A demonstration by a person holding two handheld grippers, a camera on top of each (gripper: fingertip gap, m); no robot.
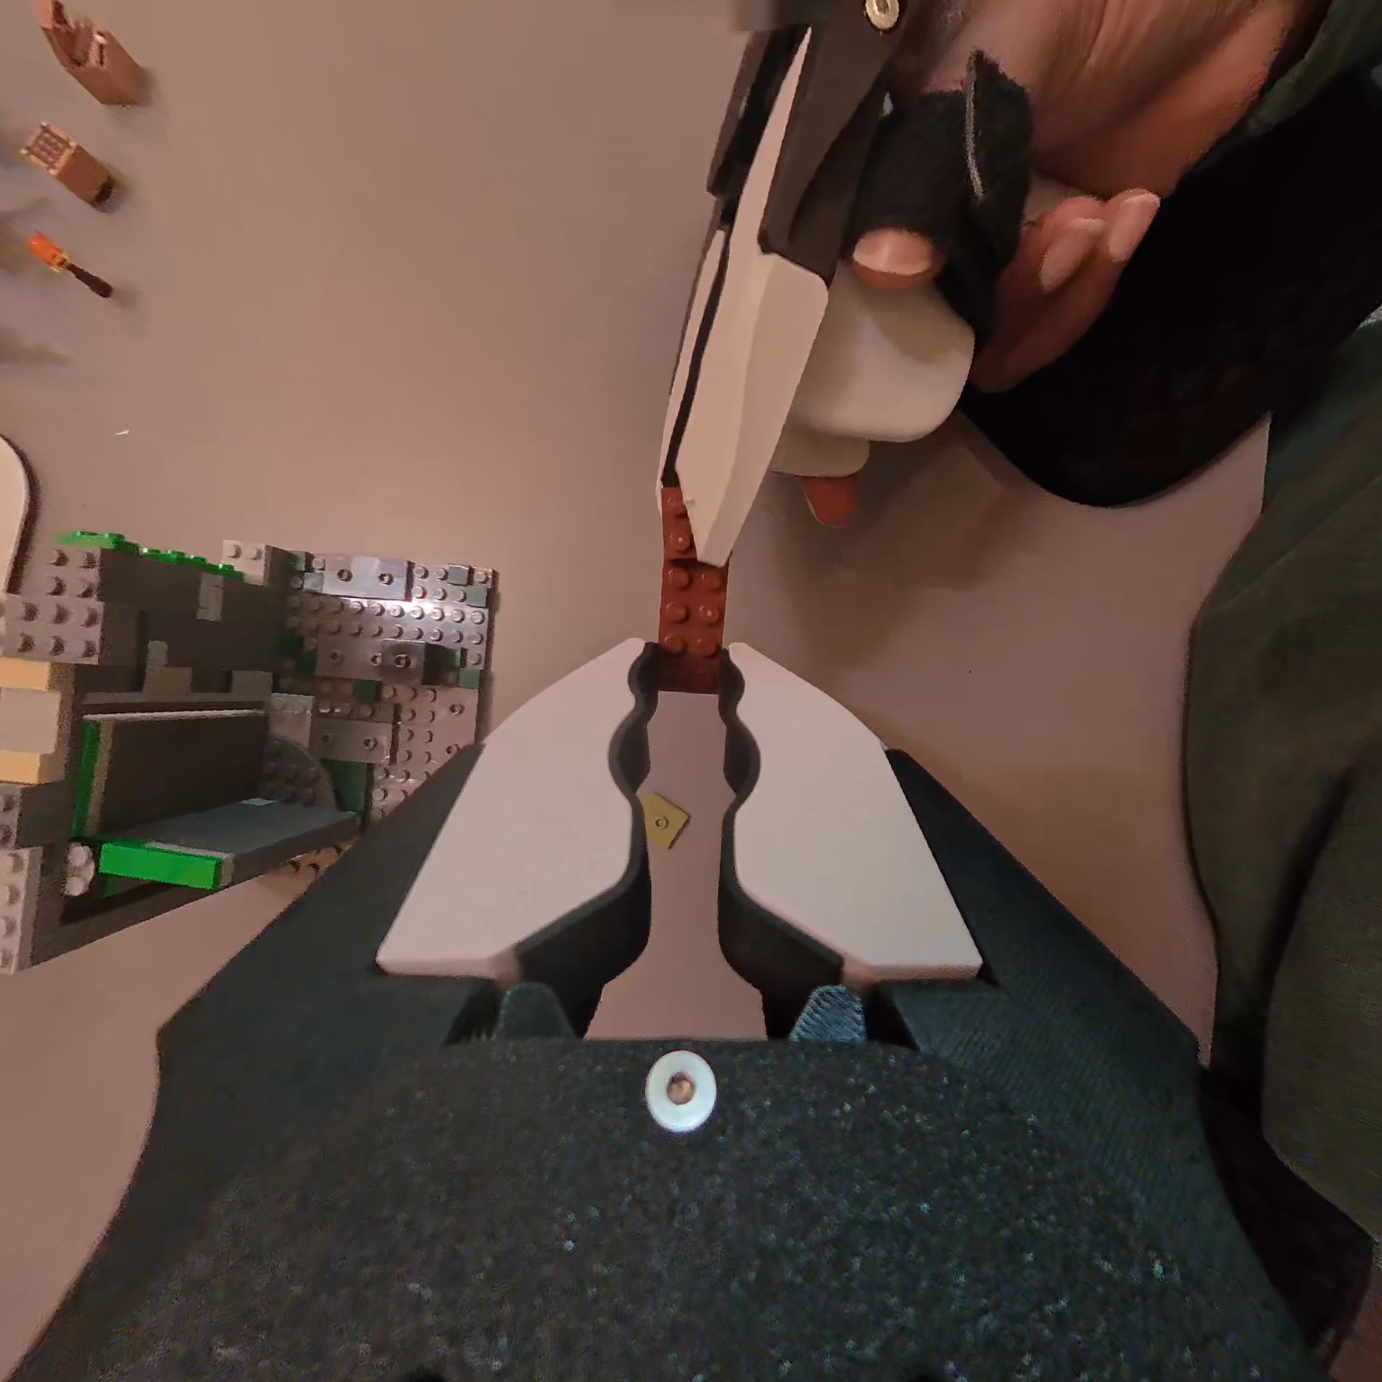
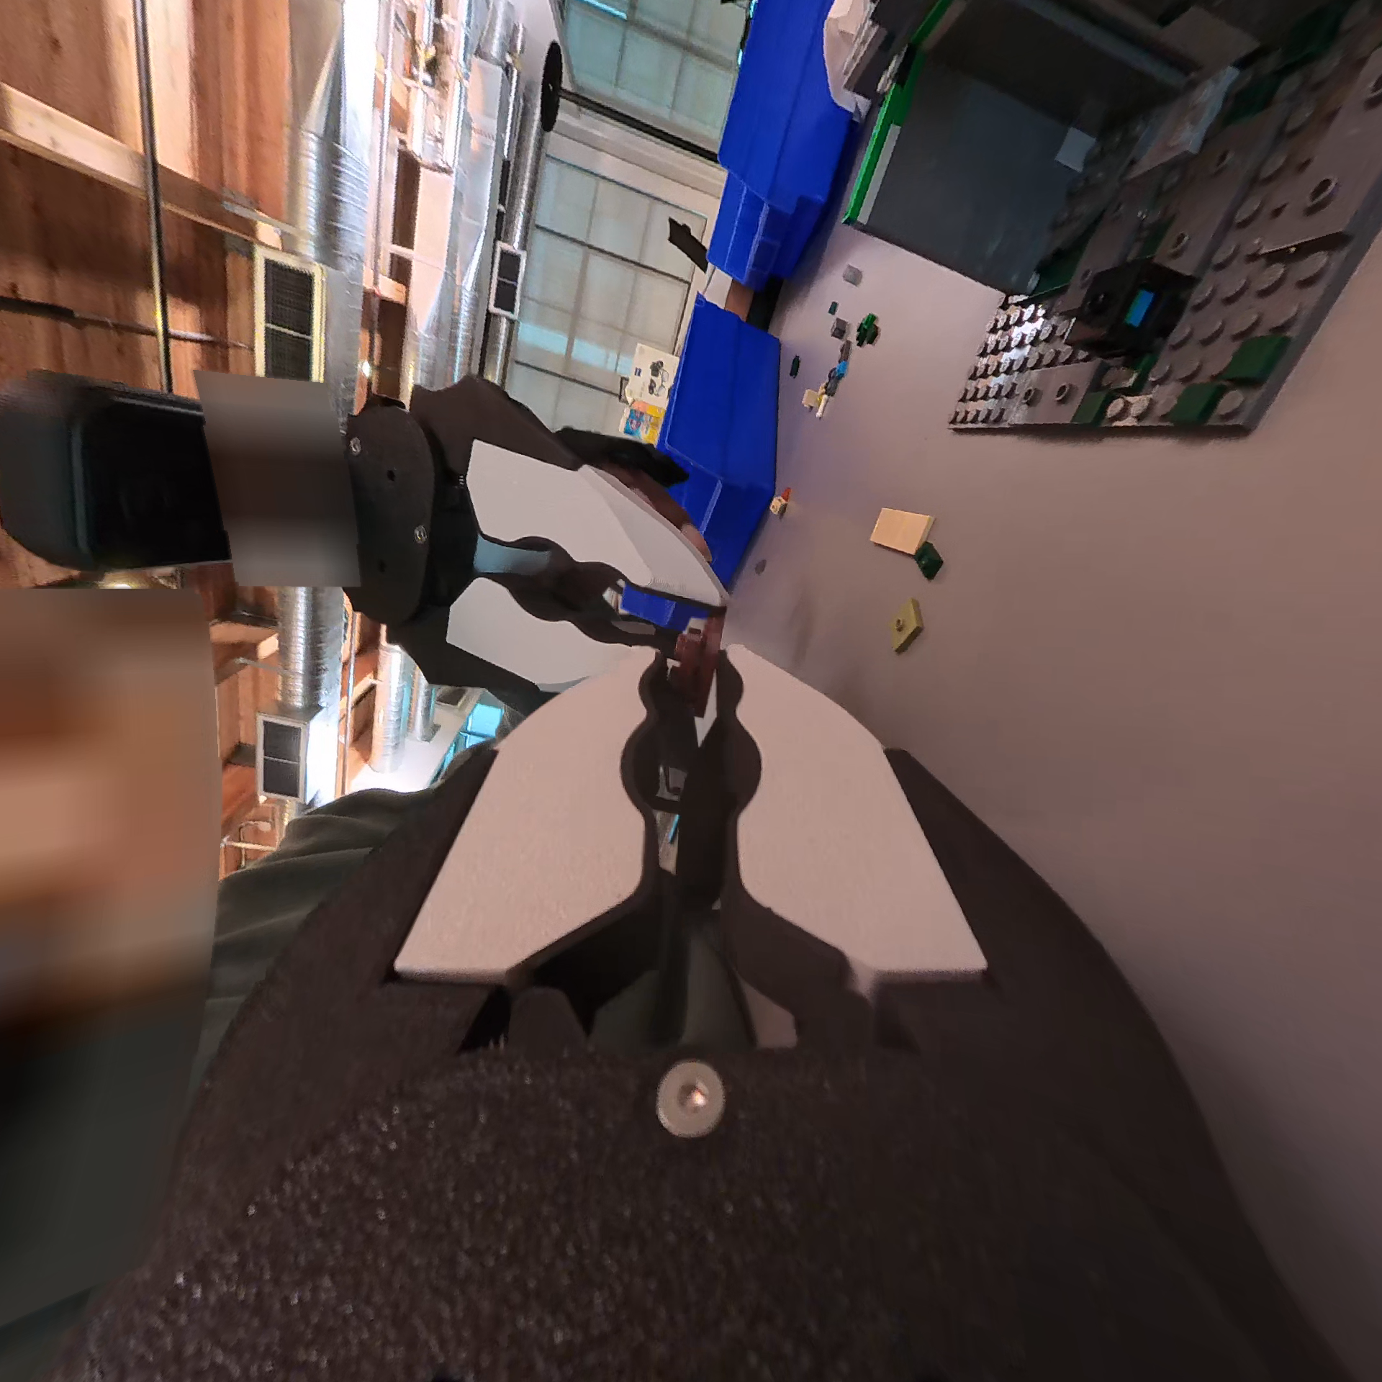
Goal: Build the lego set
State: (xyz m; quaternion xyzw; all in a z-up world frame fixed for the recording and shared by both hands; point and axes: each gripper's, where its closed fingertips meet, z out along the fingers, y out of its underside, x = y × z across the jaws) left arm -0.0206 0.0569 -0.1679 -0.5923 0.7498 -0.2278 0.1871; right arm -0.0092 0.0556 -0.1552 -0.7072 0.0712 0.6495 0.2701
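1. Right now the left gripper (image 1: 688,668) pinches one end of a brown plate (image 1: 692,636), held above the table (image 1: 972,673).
2. Opposite, the right gripper (image 2: 684,673) clamps the plate's other end.
3. Left of them stands the grey and green model (image 1: 247,718); a small yellow tile (image 1: 662,820) lies below.

The left wrist view is being lit dimly and warmly, and soft shadows are being thrown on the bench (image 1: 449,299) beneath the right gripper (image 1: 692,553). A spot of glare is being reflected off the grey lego build (image 1: 389,643). The small brown pieces (image 1: 90,67) at the upper left edge are being smeared by blur and stretched by wide-angle distortion. In the right wrist view, daylight is being admitted through large windows (image 2: 598,247), and the wooden wall (image 2: 112,187) at the left is being bent by the lens. The dark gripper bodies are being rendered grainy at the bottom of both views.
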